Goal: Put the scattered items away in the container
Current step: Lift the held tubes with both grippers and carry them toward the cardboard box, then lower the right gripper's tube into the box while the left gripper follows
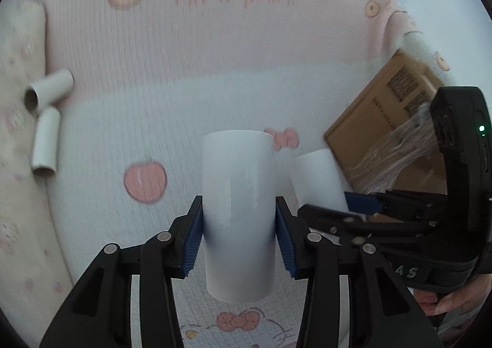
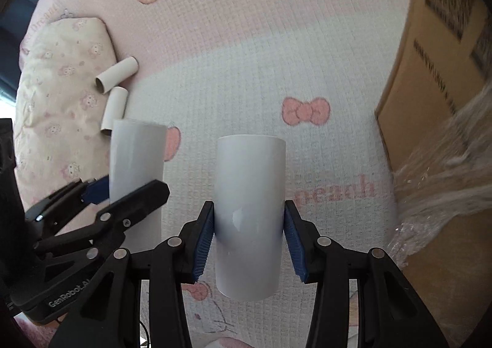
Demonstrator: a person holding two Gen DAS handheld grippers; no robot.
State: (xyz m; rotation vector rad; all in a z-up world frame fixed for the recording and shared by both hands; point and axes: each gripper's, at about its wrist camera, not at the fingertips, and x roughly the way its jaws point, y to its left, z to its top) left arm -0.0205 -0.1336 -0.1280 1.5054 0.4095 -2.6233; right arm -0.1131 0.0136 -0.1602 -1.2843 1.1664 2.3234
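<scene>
Left wrist view: left tool (image 1: 239, 223) pinches a white tube (image 1: 238, 212) between its blue pads, held above the pink patterned blanket (image 1: 184, 49). Right tool (image 2: 249, 232) pinches a second white tube (image 2: 249, 215) alongside. Cardboard box (image 2: 430, 120), partly wrapped in clear film, sits close on the right. Two small paper cores (image 1: 49, 88) lie touching beside a pillow (image 2: 55, 95), well apart from the box.

The left gripper (image 1: 239, 225) is squeezing a white tube (image 1: 238, 212); the right gripper (image 1: 335, 203) is holding another tube (image 1: 316, 182) beside a cardboard box (image 1: 378, 120).
</scene>
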